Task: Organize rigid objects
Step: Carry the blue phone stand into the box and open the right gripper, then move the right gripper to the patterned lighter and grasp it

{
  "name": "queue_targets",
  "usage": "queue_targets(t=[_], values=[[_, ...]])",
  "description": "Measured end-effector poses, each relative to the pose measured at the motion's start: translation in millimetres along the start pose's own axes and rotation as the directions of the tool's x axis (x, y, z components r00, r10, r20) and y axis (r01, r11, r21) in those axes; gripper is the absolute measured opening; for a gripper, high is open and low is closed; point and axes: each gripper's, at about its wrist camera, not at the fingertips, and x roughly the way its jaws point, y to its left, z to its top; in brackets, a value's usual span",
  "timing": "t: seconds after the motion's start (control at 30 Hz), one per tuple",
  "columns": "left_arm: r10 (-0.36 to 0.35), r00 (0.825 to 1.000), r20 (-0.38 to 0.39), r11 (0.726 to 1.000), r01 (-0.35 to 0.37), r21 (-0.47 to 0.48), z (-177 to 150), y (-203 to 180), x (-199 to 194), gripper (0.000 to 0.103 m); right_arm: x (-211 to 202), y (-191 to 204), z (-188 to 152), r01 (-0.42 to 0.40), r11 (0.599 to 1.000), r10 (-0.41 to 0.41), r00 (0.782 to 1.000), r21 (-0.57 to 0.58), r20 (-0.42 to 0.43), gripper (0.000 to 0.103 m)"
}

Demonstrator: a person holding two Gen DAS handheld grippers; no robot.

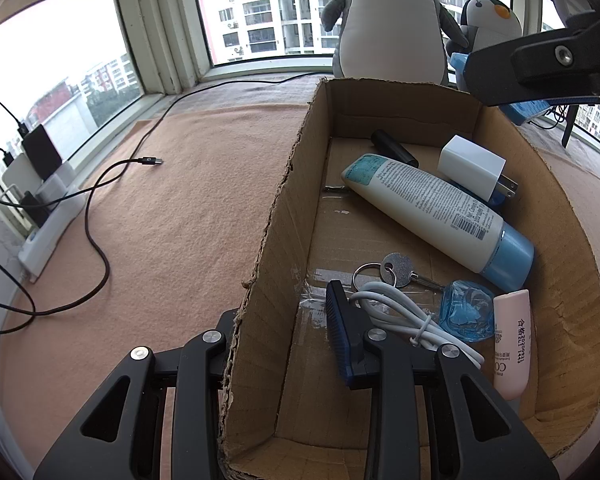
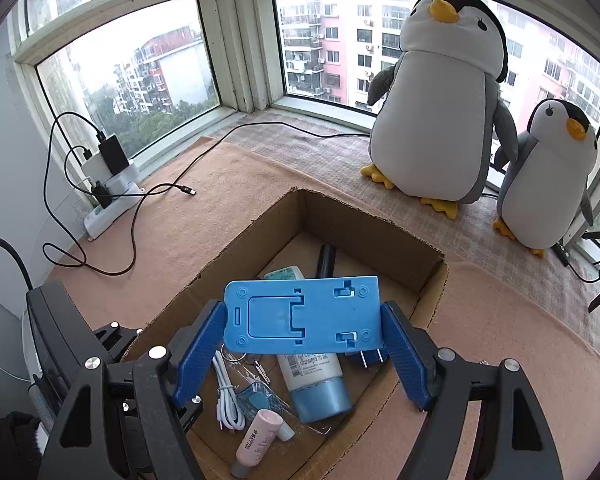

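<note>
Blue stand: the flat blue plastic phone stand [image 2: 304, 316] is held above the open brown cardboard box [image 2: 364, 232], with its ribbed underside toward the camera.
Long axis: it runs across, from one finger to the other, almost level.
Right gripper [image 2: 303, 354]: it points steeply down over the box; its blue fingers [image 2: 198, 354] stand wide and are clamped on the short ends of the stand.
Left gripper [image 1: 288, 344]: it points down at the left wall of the box; the fingers are together on that wall, one inside and one outside.
Box contents: a white tube with blue cap [image 1: 440, 210], a white charger plug [image 1: 470, 166], a key on a ring [image 1: 396, 268], a coiled white cable [image 1: 412, 320], a pink tube [image 1: 512, 342].
Box place: on the worktop under the peach cloth [image 1: 180, 220], near two plush penguins [image 2: 440, 96].
</note>
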Motion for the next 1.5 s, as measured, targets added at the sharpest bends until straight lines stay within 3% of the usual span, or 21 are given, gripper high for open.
queue_targets(t=[0.5,1.5], values=[[0.000,1.000,0.000,1.000,0.000,0.000,0,1,0,0.031,15,1,2,0.012,1.000,-0.012,1.000,-0.006,-0.016,0.075],[0.000,1.000,0.001,1.000,0.000,-0.001,0,1,0,0.031,1,-9,-3,0.058,0.998,-0.058,0.998,-0.020,-0.004,0.079]])
